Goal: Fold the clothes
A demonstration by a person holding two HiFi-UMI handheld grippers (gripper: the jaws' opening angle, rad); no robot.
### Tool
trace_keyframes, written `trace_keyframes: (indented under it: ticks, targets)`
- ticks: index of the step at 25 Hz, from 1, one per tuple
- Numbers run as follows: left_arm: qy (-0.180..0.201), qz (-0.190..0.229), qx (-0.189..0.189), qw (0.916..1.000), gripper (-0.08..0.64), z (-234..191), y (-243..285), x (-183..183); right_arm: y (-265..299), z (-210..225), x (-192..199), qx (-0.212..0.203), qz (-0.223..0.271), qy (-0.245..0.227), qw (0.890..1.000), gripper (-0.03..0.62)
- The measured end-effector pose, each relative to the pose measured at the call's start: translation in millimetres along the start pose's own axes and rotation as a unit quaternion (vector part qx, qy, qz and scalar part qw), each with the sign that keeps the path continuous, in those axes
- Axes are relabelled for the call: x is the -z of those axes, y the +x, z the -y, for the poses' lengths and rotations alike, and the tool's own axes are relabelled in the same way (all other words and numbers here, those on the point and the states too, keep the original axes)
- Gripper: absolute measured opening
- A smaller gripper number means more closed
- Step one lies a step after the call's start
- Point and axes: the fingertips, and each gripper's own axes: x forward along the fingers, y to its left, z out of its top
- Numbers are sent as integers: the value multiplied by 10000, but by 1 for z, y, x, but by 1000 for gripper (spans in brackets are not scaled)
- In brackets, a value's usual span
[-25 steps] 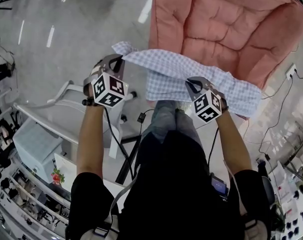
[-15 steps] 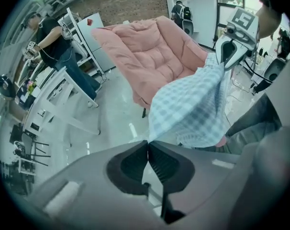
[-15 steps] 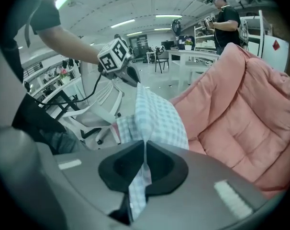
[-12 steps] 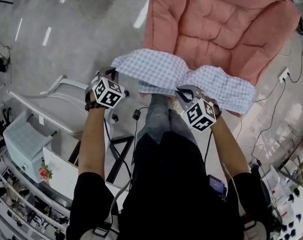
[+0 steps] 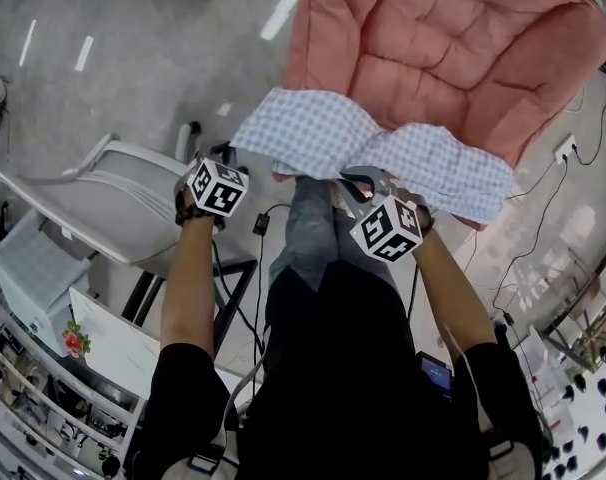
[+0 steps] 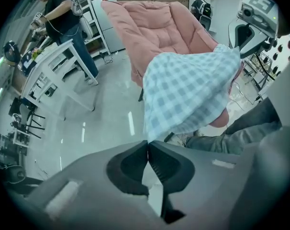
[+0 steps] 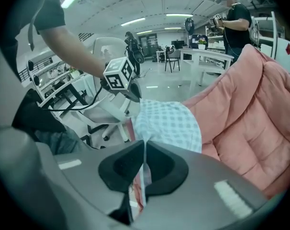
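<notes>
Jaws on both grippers are clamped tight on the near edge of the checked cloth (image 5: 313,133), each pinching a thin fold. Left gripper (image 5: 226,156) has the cloth's left corner; right gripper (image 5: 355,180) grips about midway along the edge, so 1 end trails loose beyond it to the right. Cloth's long axis runs side to side across the 2 grippers, with its bulk ahead of the jaws, draped against the pink cushion (image 5: 453,38). The trailing end looks nearer the right gripper, the likelier one to gather it.

Pink cushion (image 5: 453,38), white chair (image 5: 88,203)
</notes>
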Motion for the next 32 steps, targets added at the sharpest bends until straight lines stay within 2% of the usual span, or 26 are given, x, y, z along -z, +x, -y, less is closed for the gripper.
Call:
trace_keyframes:
  ticks: [3,11,15,18,22,26,27,29,31,32]
  targets:
    - [-29,7,64,10000,9,10,5,7,3,-2,8,-11,-47,47,10000,15]
    - [-471,70,384,9981,9,36,18,24,7,-13,17,-54,-73,-98,9999,17]
    - [-807,122,406,9958,9,41,20,31,-7,-7,14,282,151,-57,9995,15]
    - [-852,21,418,9955,9,45,17,40,-8,-4,25,439,9,-157,9989,16]
    - [-946,-70,428,9946,11,50,22,53,-1,-6,32,413,-38,-228,9989,17]
    - [-1214,37,507,9913,11,53,37,50,7,-16,33,297,13,-225,9993,19]
    - [-1249,66,543,9907,12,54,40,49,10,-20,36,207,-21,-198,9996,40]
    - [-1223,75,634,9904,34,59,48,48,18,-26,42,40,-104,-144,9998,164]
    - [-1109,57,745,9910,138,66,54,51,25,-29,45,52,-125,-168,9998,201]
    - [-1039,67,775,9915,138,68,54,53,29,-29,45,88,-119,-188,9997,201]
